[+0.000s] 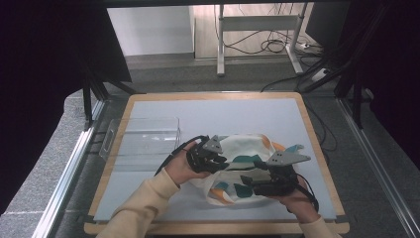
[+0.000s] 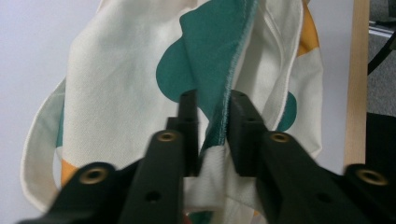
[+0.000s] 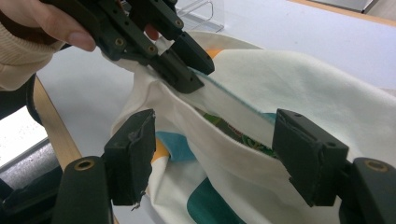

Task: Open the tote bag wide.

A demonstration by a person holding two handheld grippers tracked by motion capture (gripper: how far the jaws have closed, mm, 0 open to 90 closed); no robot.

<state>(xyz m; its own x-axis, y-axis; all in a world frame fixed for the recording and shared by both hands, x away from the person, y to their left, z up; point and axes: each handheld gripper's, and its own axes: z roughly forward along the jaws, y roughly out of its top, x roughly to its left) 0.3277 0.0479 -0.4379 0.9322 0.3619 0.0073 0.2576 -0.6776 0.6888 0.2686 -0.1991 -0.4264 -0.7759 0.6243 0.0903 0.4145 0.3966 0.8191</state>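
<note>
My left hand-held gripper (image 2: 210,105) pinches the tote bag (image 2: 126,84) rim; my right hand-held gripper (image 3: 212,158), jaws wide, should clamp the near rim between them before pulling apart

The cloth bag (image 1: 242,166) is cream white with teal blobs and orange patches; its inner lining shows teal with a green print. Both grippers, left (image 1: 218,161) and right (image 1: 257,184), are black with grey top plates. The mat (image 1: 237,114) is pale blue-grey, the table edge (image 1: 317,144) light wood, the box (image 1: 143,141) clear.
</note>
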